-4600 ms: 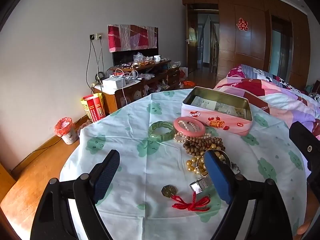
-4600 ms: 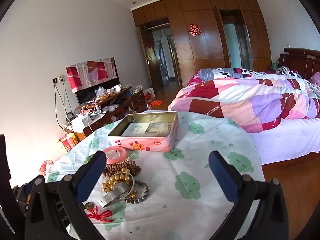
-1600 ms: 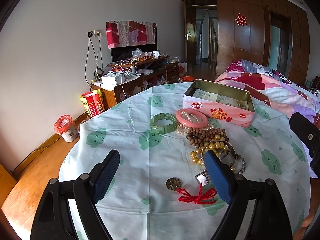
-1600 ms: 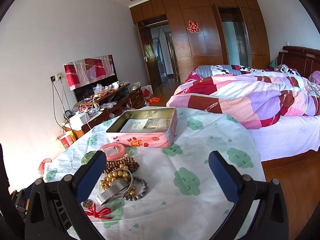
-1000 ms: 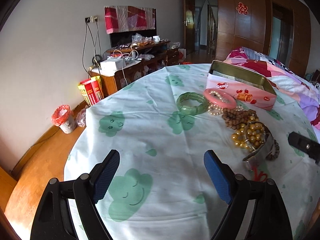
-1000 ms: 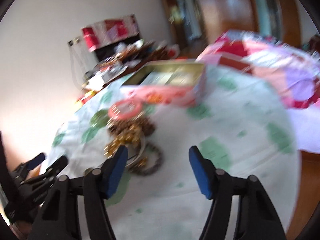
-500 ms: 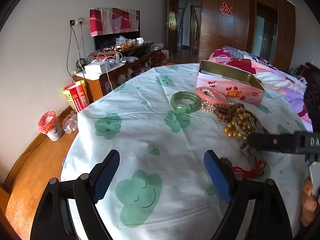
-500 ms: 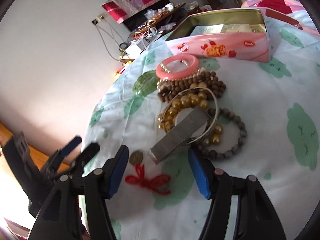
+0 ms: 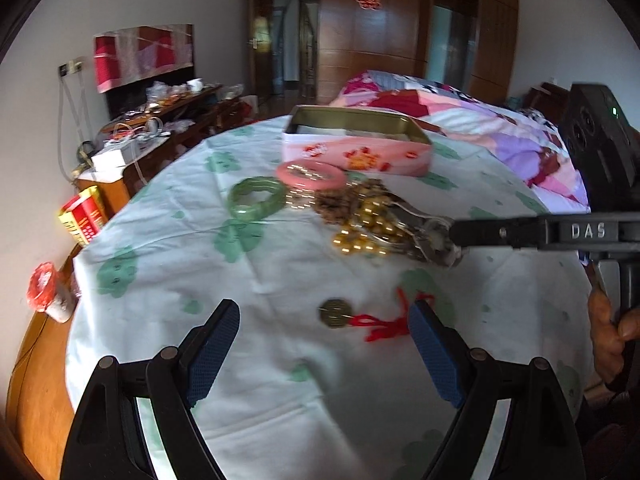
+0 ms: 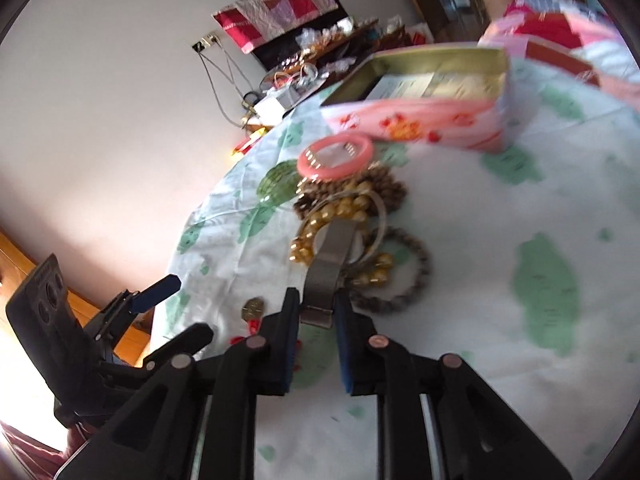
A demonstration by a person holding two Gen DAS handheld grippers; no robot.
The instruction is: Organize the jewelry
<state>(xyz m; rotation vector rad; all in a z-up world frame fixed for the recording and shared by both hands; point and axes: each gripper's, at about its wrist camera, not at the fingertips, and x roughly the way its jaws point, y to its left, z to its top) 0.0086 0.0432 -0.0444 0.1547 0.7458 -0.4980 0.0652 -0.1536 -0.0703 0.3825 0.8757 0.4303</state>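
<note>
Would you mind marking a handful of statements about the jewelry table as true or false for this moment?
1. The pink tin has no lid on it. True.
2. The right gripper is closing around the end of the silver metal band. True.
3. The green bangle lies inside the tin. False: it lies on the tablecloth, in front of the tin and beside the pink bangle.
4. The left gripper holds the coin charm with the red tassel. False: its jaws stand wide apart and the charm lies on the cloth between them, untouched.
5. The gold bead bracelet sits in the pile with the band. True.
</note>
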